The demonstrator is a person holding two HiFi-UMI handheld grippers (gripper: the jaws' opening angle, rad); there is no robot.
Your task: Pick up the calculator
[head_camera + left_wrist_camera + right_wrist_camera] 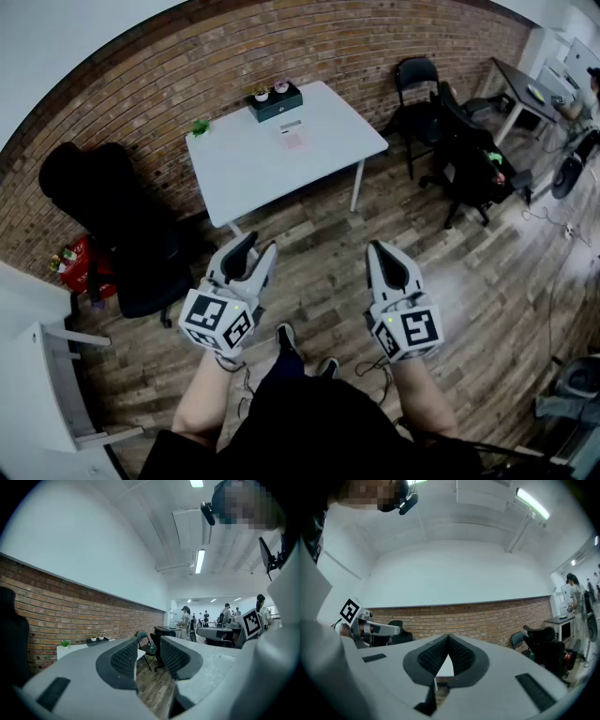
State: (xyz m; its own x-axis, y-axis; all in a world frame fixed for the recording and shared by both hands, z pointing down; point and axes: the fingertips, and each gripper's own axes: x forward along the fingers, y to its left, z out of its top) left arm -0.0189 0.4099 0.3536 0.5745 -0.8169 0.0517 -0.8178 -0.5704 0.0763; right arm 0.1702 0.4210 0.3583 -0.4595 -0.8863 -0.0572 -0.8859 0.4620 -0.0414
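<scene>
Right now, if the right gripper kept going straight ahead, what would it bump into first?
Probably the white table; it sits straight beyond the right gripper's shut jaws, with only floor between. If it clears the tabletop, the brick wall is next.

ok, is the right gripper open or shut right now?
Shut. In the right gripper view, the right gripper has its jaws meeting at the tips, with nothing between them.
</scene>
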